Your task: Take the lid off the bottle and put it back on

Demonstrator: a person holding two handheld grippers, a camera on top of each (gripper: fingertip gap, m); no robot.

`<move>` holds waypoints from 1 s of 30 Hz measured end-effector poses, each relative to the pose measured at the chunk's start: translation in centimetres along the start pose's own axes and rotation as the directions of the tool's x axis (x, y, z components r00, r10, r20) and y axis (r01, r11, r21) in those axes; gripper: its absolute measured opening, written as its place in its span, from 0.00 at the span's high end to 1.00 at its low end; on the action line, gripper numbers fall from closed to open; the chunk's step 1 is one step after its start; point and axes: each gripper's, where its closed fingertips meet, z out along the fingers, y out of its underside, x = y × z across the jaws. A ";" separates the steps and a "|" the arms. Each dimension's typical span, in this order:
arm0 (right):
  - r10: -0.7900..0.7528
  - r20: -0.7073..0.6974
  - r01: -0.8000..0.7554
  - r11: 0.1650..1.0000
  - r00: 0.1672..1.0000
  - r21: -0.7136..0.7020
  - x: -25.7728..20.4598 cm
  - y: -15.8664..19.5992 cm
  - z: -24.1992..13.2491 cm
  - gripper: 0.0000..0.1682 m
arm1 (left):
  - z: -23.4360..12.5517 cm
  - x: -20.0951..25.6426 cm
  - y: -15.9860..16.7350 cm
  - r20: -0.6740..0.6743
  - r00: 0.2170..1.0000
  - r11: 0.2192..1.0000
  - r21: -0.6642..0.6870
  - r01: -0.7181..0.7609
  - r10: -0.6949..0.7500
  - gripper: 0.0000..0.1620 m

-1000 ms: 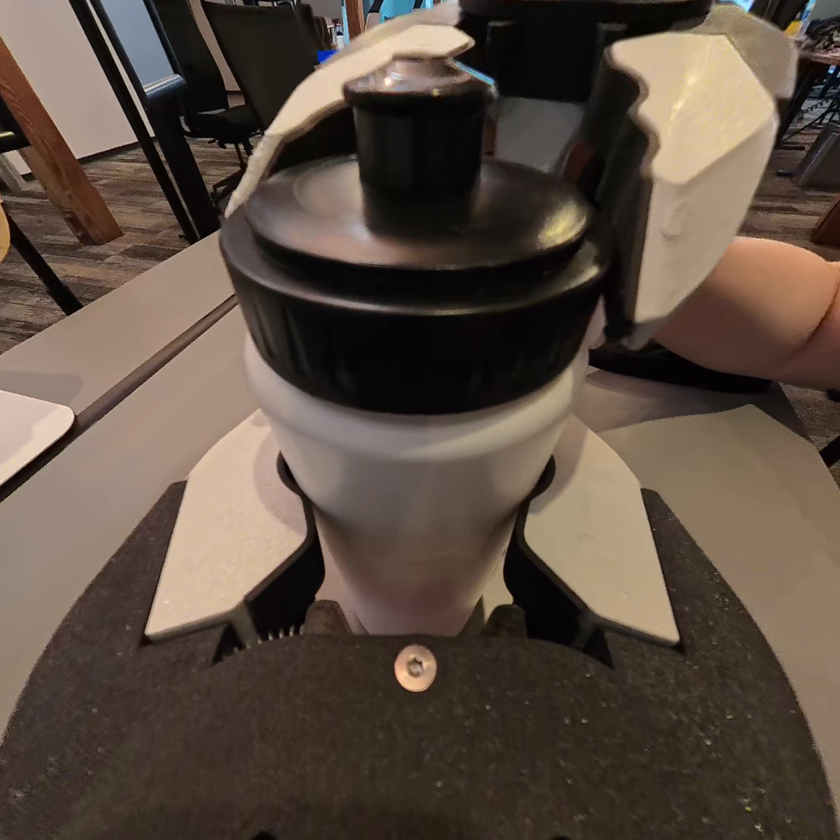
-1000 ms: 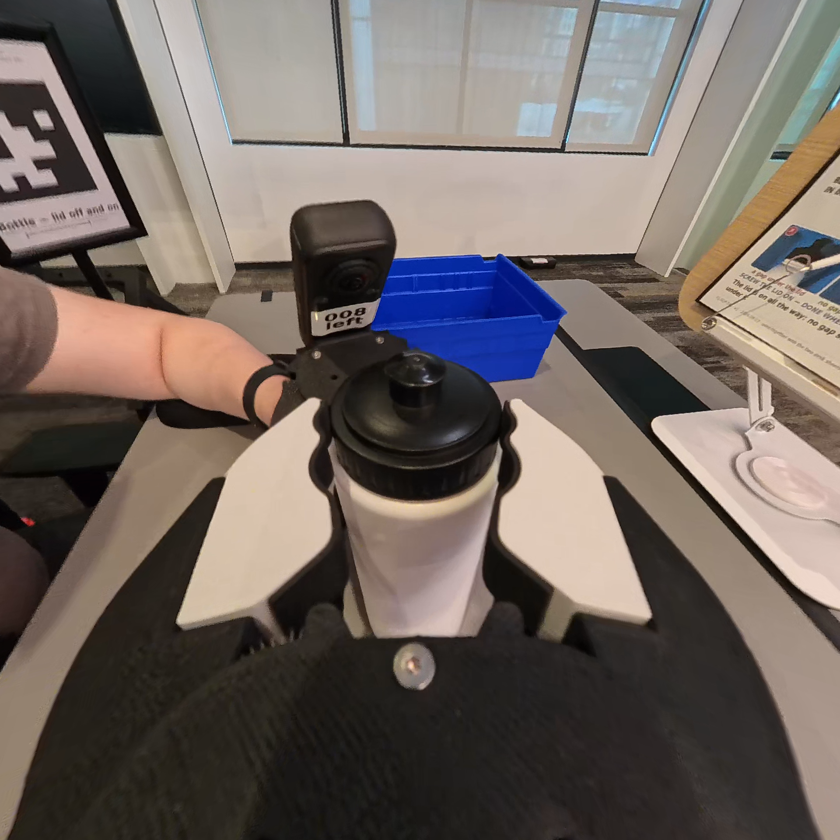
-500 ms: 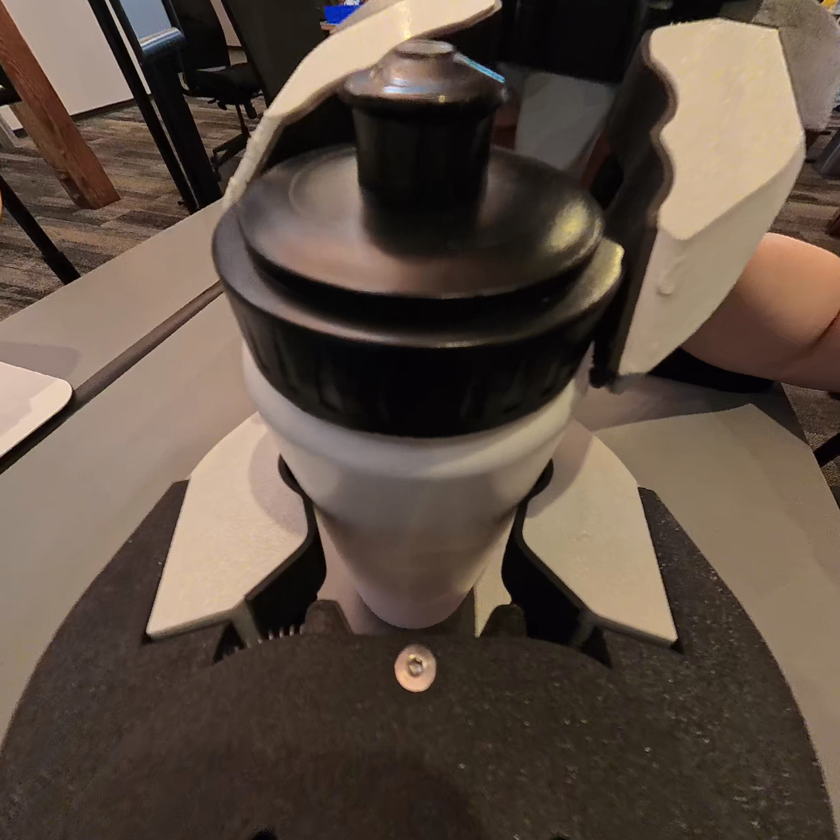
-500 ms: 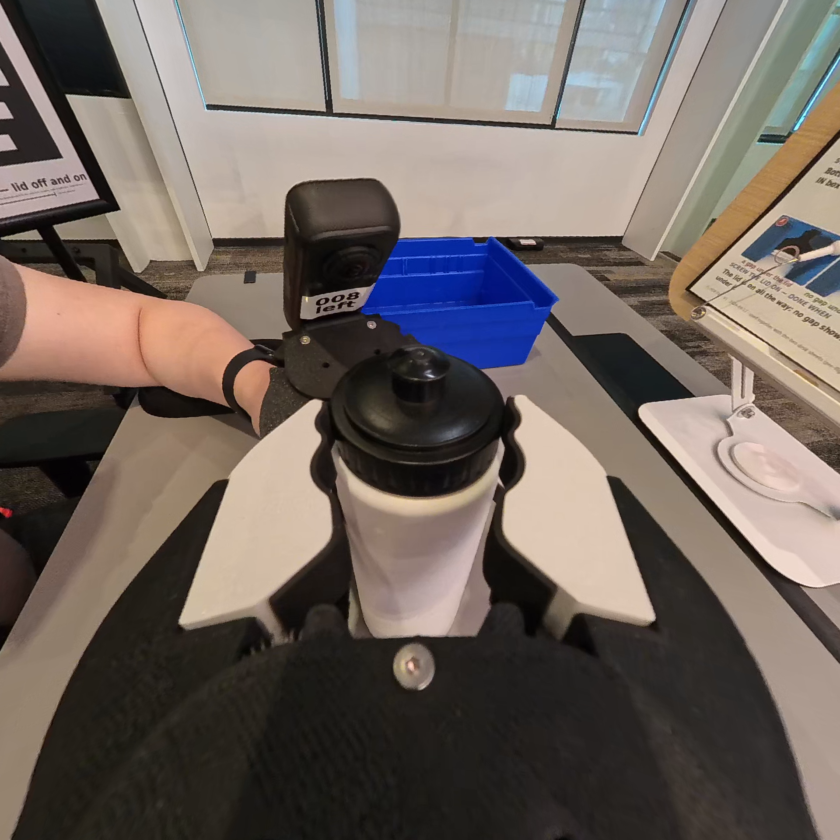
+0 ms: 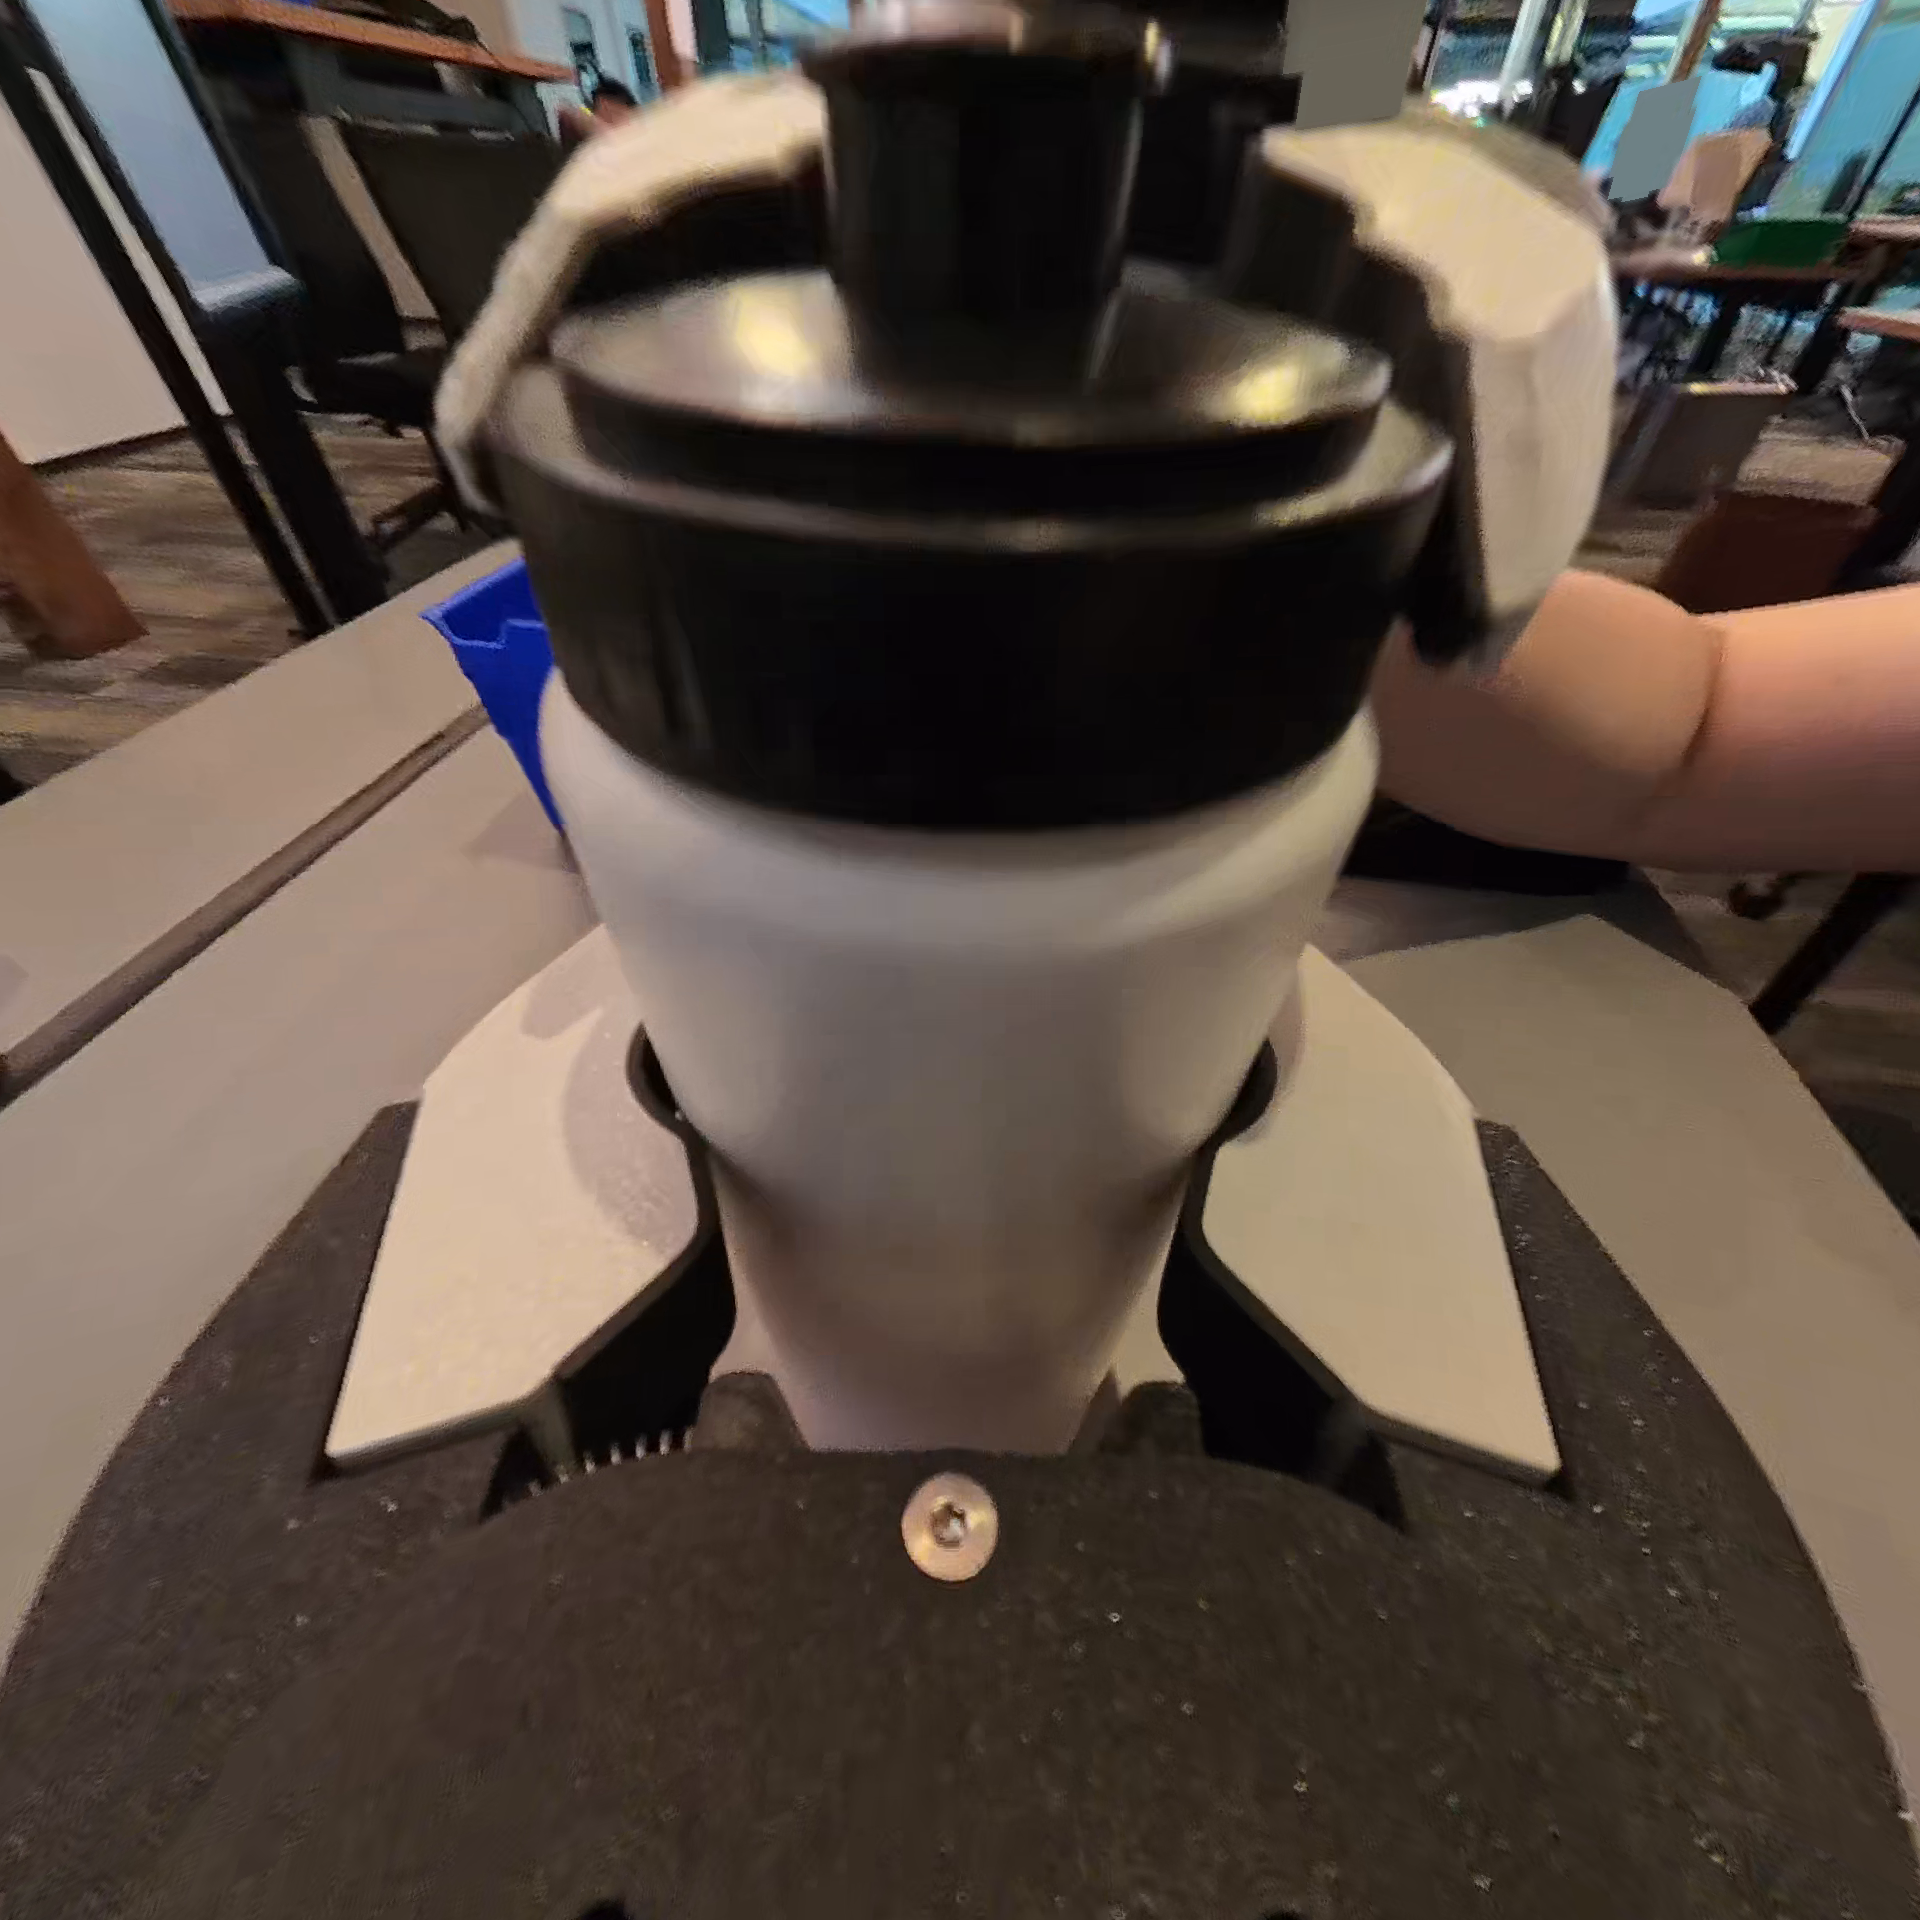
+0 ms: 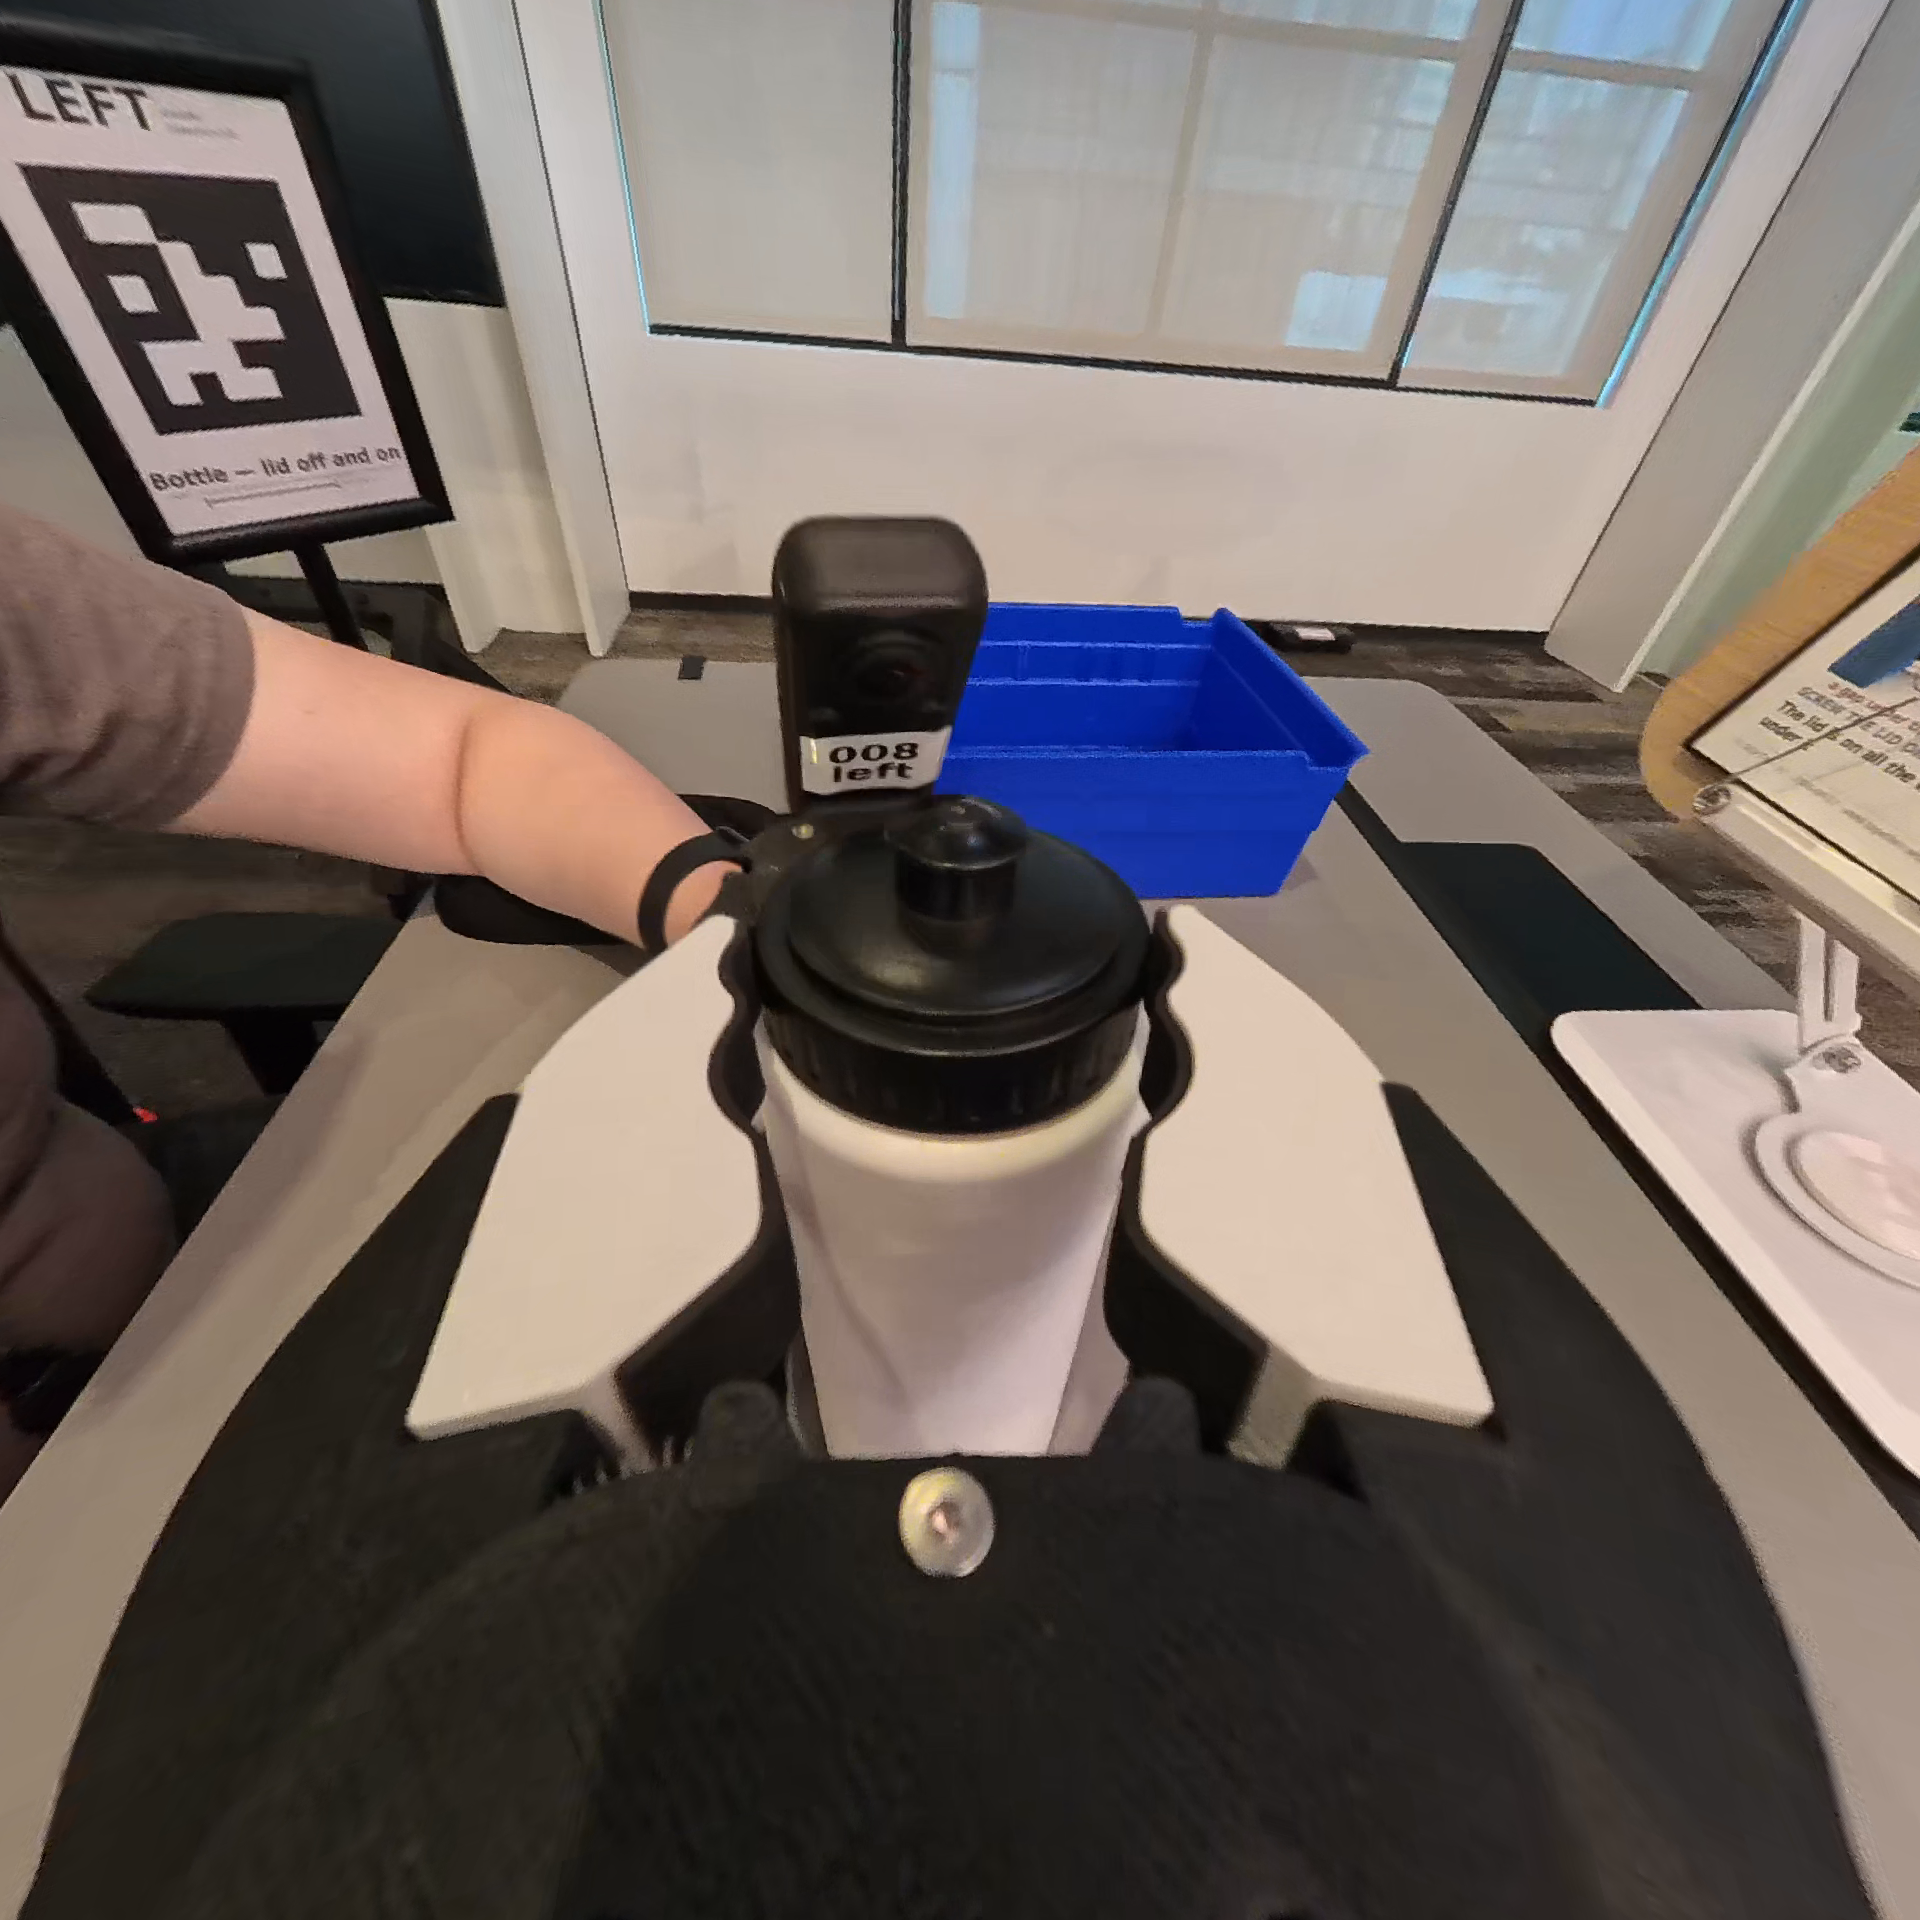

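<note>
- Since half a second ago, both views have swung; a blue bin (image 6: 1132,769) now shows behind the bottle (image 5: 966,1039) in the left view.
- Left tongs (image 5: 961,1174) are clamped on the white bottle body.
- Right tongs (image 6: 951,1039) grip the black lid (image 6: 951,997), apparently seated on the bottle, though blur hides the seam.
- Bottle stands upright above the grey desk (image 6: 1475,831), short of the bin at its far edge.

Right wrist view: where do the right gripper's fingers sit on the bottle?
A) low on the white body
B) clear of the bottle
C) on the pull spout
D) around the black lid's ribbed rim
D: the right gripper has its fingers closed either side of the black lid, at its ribbed rim, above the bottle's white body.
</note>
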 end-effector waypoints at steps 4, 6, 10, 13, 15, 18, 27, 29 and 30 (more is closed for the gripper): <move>0.042 0.037 -0.044 0.998 0.998 0.049 -0.2 -0.9 -0.5 0.55 | 0.3 1.1 0.7 -0.098 0.995 1.000 -0.012 0.013 -0.014 0.37; 0.046 0.046 -0.048 0.998 0.998 0.039 -0.3 -0.8 -0.6 0.55 | 0.4 1.2 0.7 -0.103 0.995 1.000 -0.008 0.012 -0.013 0.37; 0.032 0.065 -0.034 0.999 0.997 0.022 -0.7 -0.5 -0.4 0.55 | 0.4 1.3 0.7 -0.112 0.994 1.000 -0.010 0.007 -0.008 0.37; 0.005 0.059 -0.004 1.000 0.998 -0.019 -0.8 0.6 0.4 0.51 | 0.4 1.4 0.6 -0.117 0.993 1.000 -0.002 0.013 -0.013 0.37; -0.010 0.053 0.008 0.999 0.999 0.039 -0.9 0.2 0.7 0.53 | 0.4 1.5 0.7 -0.124 0.992 1.000 -0.012 0.006 -0.007 0.37; 0.025 0.078 -0.032 0.996 0.997 0.085 -1.0 -0.1 0.8 0.53 | 0.3 1.6 0.7 -0.126 0.992 1.000 -0.021 0.002 -0.005 0.37; -0.021 0.033 0.018 0.997 0.999 0.072 -0.8 -0.1 0.9 0.53 | 0.6 0.9 0.5 -0.024 1.000 0.999 -0.031 -0.014 0.013 0.36; -0.012 0.037 0.009 0.997 0.999 0.083 -0.7 -0.1 0.8 0.53 | 0.6 0.7 0.6 -0.003 1.000 0.999 -0.041 -0.005 0.004 0.37; -0.011 0.040 0.008 0.996 0.999 0.087 -0.7 -0.1 0.8 0.53 | 0.6 0.7 0.7 0.007 1.000 0.998 -0.055 -0.004 0.004 0.37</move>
